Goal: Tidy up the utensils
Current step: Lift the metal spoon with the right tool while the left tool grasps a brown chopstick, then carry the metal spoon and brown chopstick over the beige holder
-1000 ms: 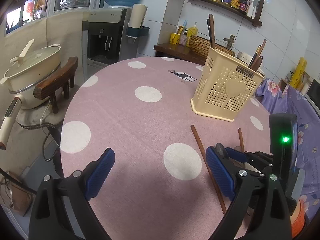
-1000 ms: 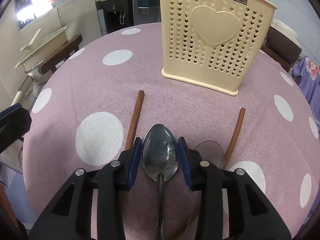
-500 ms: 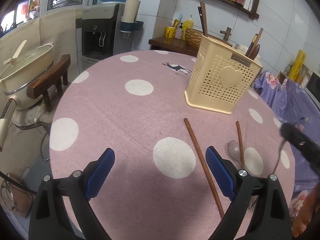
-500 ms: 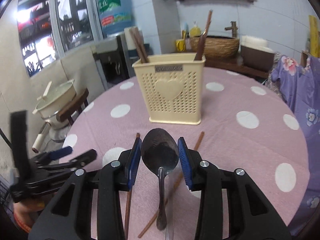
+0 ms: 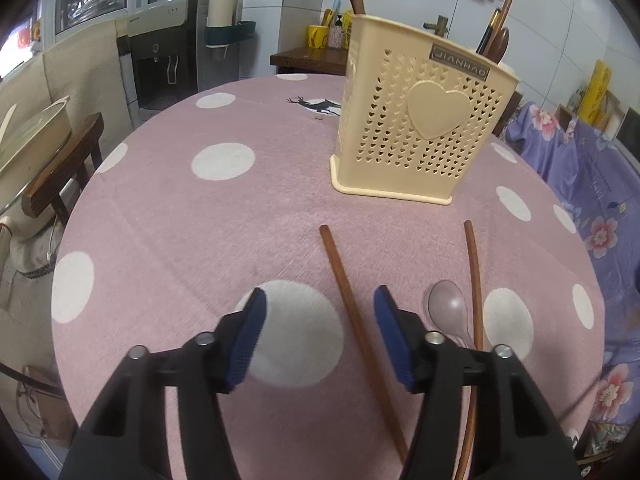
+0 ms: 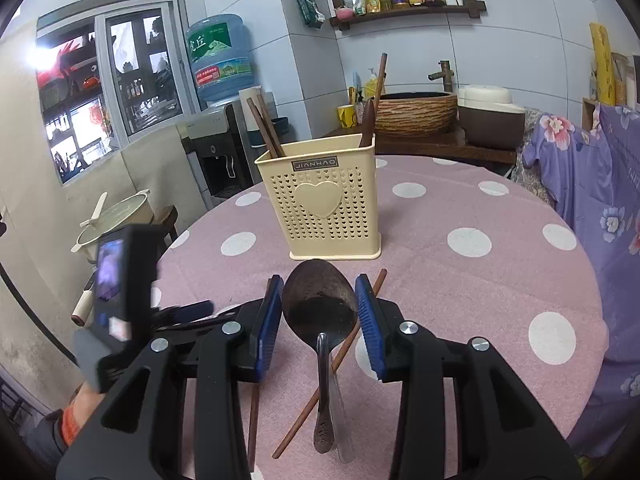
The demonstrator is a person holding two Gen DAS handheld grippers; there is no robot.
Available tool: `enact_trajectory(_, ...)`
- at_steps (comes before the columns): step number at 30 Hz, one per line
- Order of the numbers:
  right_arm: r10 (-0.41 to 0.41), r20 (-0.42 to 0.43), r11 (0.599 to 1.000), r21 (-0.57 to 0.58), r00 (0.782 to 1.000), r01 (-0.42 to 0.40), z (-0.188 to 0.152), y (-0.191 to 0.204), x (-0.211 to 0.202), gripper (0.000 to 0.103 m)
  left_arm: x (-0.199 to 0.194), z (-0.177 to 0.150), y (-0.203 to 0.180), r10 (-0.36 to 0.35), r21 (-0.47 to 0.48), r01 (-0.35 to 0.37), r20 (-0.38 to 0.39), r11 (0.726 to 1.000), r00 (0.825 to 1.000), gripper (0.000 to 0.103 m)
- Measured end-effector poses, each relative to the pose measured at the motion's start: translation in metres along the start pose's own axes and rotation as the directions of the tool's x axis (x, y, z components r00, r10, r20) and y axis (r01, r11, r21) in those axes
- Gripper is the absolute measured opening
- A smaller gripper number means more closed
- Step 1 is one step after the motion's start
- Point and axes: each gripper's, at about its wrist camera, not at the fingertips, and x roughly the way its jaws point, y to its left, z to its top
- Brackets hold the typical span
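Your right gripper (image 6: 319,312) is clamping a metal spoon (image 6: 320,300) by its bowl, lifted above the table, in front of the cream utensil holder (image 6: 320,196). Your left gripper (image 5: 318,340) is closing, jaws empty, beside a wooden chopstick (image 5: 348,300) lying on the polka-dot tablecloth (image 5: 180,220).

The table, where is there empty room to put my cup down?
The table is bare on its wide left side, from the holder across to the left edge. It is also bare right of the holder. The front is crowded: two chopsticks and a clear spoon lie before the holder.
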Motion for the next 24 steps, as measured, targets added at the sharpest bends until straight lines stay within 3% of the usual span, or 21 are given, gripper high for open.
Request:
enact_trajectory(6,-0.006,0.023,1.0,-0.004,1.0,0.006,-0.002,-0.001,-0.008,0.038,0.029,0.007,-0.015,0.058,-0.002,-0.059,-0.064,0.998,0.996,0.034)
enact_trajectory(16,-0.004,0.026,1.0,0.01,1.0,0.003,-0.003,-0.008,-0.011,0.038,0.043,0.016,-0.016,0.145,-0.004,-0.145,-0.028,0.989,0.989,0.01)
enact_trajectory(24,-0.012,0.026,1.0,0.016,1.0,0.012,-0.004,-0.011,-0.014,0.038,0.046,0.022,-0.018,0.153,-0.023,-0.153,-0.027,0.988,0.988,0.008)
